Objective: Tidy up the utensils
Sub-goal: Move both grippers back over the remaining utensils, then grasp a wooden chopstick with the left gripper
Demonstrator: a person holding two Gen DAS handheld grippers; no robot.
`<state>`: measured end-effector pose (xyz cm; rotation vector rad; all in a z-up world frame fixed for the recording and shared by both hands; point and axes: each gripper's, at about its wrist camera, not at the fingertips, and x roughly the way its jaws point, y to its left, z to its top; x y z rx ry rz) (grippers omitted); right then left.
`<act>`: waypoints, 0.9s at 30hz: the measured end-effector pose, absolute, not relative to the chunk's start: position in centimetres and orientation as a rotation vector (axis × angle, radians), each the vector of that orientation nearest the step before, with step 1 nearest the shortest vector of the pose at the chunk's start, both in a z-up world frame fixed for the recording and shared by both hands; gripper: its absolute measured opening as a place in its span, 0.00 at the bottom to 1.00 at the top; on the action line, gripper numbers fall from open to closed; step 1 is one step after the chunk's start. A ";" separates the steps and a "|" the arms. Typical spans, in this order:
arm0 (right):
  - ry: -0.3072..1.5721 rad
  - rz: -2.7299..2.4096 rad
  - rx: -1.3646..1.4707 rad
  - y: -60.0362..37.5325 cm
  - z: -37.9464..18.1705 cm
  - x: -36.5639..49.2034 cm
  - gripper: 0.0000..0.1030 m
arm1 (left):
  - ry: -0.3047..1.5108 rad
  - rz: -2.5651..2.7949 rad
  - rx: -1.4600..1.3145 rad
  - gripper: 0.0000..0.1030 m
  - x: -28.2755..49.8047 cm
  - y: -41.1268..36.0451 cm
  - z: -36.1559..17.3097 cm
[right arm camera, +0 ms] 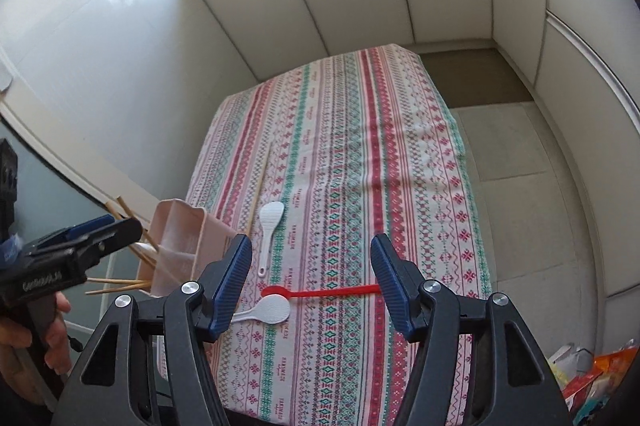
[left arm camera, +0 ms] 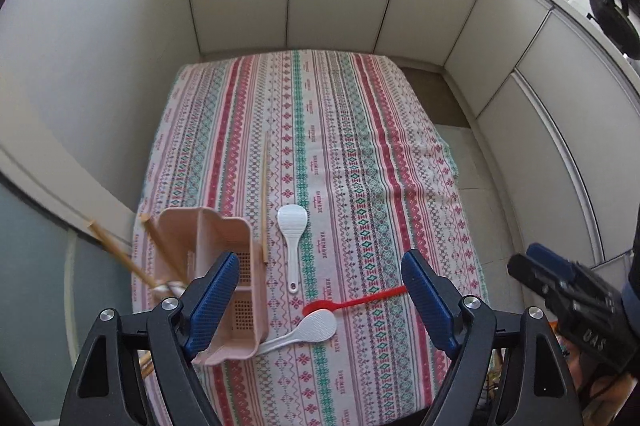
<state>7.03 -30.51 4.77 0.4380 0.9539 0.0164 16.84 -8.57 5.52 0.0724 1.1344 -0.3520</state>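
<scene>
Both grippers (left arm camera: 316, 302) (right arm camera: 312, 286) empty, spread wide, red spoon (left arm camera: 352, 303), 2 white paddles (left arm camera: 292, 226); pink caddy (left arm camera: 224, 266)

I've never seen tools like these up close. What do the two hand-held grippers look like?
Both look alike. The left gripper and the right gripper have black plastic frames with silver bolts. Their fingers carry ribbed blue pads. The right gripper's body shows faint lettering from the left wrist view. A dark sleeve edge is visible.

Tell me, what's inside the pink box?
Wooden chopsticks poke out of the pink box. Something white sits with them. Another compartment shows only its holey floor. The box walls hide the rest.
</scene>
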 end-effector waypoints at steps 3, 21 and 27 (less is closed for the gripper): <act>0.984 -0.009 0.448 -31.2 3.3 7.9 0.63 | 1.254 -0.319 0.086 0.80 21.9 -11.2 2.3; 1.250 -0.087 0.536 -31.3 -9.9 11.0 0.62 | 1.454 -0.003 0.212 0.22 40.2 -13.3 -16.2; 1.295 -0.059 0.588 -30.7 -11.9 11.6 0.62 | 1.384 0.018 0.267 0.20 40.9 -13.0 -16.5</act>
